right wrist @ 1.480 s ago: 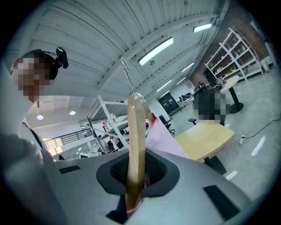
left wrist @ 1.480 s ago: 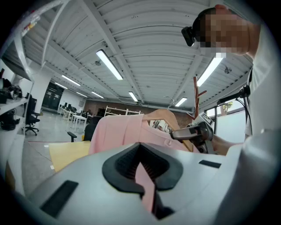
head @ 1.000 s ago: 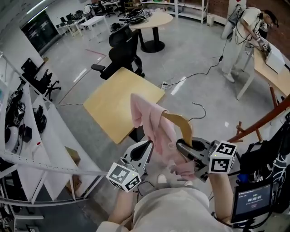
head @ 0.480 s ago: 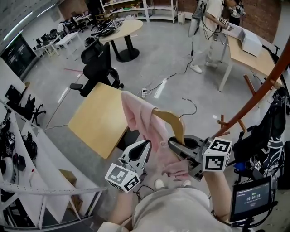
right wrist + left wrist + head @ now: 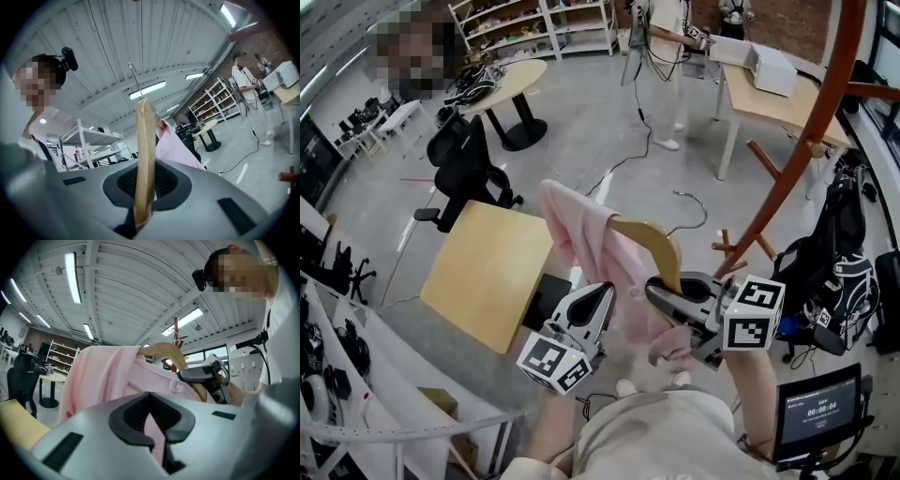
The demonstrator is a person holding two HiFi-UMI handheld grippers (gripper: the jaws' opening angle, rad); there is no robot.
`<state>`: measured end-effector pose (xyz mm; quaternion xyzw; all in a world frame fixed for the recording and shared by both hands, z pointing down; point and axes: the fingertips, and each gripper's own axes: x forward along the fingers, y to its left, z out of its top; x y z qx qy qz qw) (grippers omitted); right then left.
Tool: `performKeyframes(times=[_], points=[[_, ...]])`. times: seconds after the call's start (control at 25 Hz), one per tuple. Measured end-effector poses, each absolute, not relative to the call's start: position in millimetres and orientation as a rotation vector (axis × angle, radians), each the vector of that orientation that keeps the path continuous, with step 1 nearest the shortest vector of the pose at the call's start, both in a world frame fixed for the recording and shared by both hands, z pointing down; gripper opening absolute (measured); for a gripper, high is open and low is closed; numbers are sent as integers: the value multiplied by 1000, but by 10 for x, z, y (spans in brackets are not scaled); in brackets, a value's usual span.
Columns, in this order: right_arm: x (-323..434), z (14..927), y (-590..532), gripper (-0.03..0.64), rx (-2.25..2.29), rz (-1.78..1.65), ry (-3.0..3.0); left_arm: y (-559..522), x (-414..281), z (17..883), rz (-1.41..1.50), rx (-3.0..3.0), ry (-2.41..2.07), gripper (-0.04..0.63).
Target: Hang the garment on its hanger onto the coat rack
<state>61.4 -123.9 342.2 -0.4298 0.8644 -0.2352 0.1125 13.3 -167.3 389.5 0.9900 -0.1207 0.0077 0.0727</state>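
Observation:
A pink garment (image 5: 581,230) hangs over a wooden hanger (image 5: 652,242) with a wire hook (image 5: 692,211), held up in front of me. My right gripper (image 5: 661,292) is shut on the hanger's right arm (image 5: 143,164), with pink cloth pinched beside it. My left gripper (image 5: 605,298) is shut on a fold of the pink garment (image 5: 105,376). The brown wooden coat rack (image 5: 811,117) rises at the right in the head view, with pegs (image 5: 766,159) sticking out. The hanger's hook is apart from the rack, to its left.
A square wooden table (image 5: 487,267) stands below the garment. A black office chair (image 5: 467,169) and a round table (image 5: 506,80) lie beyond. Bags (image 5: 830,258) hang by the rack. A desk (image 5: 769,89) with a person (image 5: 661,56) beside it is at the back.
The view has swung right: the coat rack has come nearer and larger at the right. The garment and hanger stay held up in both grippers.

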Motion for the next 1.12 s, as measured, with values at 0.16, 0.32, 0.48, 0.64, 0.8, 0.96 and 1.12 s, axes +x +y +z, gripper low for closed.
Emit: performKeyframes(times=[0.16,0.32,0.48,0.64,0.8,0.96,1.12], points=[[842,3274,-1162,31,-1315,-642,2518,-1576,453,3745,2,3011,-265,-5],[1104,3084,-1067,31,-1360,-587,2481,-1462,740,3546,-39,3047,-179,-5],[1343,2919,-1015,31,-1404,-532,2453,-1412,979,3400,-68,3073,-114,-5],[1525,2813,-974,31,-1436,-495,2424,-1347,1185,3293,-88,3096,-45,-5],[1735,2725,-908,31,-1470,-467,2394,-1262,1402,3195,-102,3114,12,-5],[1891,2674,-860,31,-1489,-446,2370,-1208,1552,3149,-109,3125,48,-5],[1933,2678,-852,31,-1506,-432,2361,-1200,1612,3134,-118,3130,80,-5]])
